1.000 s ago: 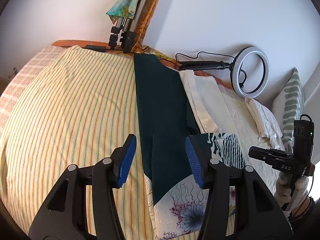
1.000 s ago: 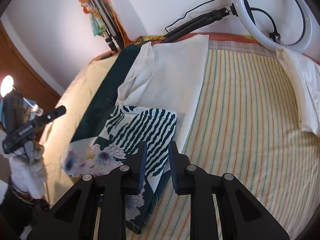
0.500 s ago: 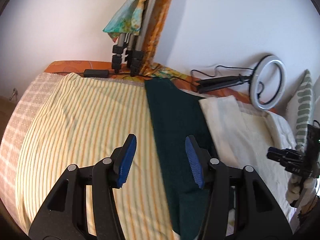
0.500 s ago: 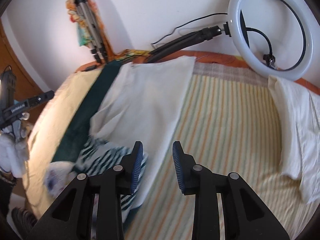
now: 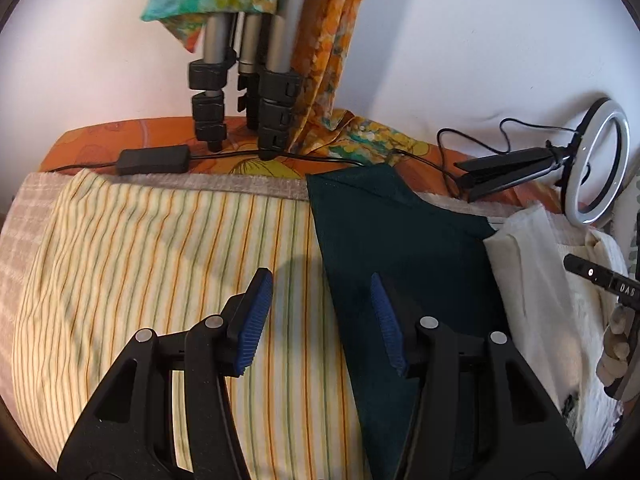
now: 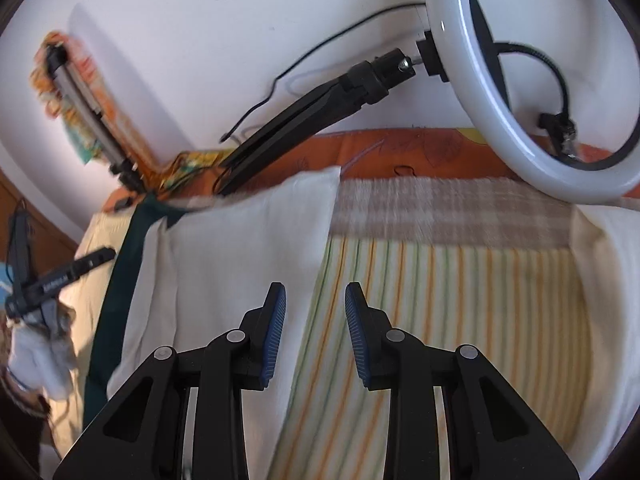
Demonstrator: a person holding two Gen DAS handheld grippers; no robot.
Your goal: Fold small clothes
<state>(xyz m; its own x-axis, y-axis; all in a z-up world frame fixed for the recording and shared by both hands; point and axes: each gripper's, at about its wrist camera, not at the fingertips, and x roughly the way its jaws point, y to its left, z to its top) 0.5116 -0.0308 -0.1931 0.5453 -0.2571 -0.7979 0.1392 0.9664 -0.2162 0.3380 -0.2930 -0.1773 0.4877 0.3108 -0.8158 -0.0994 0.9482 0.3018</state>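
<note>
Both grippers empty above the bed, clothes laid out flat beneath

Left gripper (image 5: 318,316) hangs with jaws spread wide, nothing between the blue pads, over the seam where the dark green garment (image 5: 404,248) meets the striped bedsheet (image 5: 160,264); right gripper (image 6: 316,330) has a narrower gap, also empty, over the right edge of the cream cloth (image 6: 240,264). Green garment runs as a long strip from the bed's far edge toward the near edge, cream cloth just beside it and overlapping its right side. A second pale garment (image 6: 608,280) lies at the bed's right edge. Ring light (image 6: 520,92) and tripod legs (image 5: 244,80) stand along the far edge by the wall
</note>
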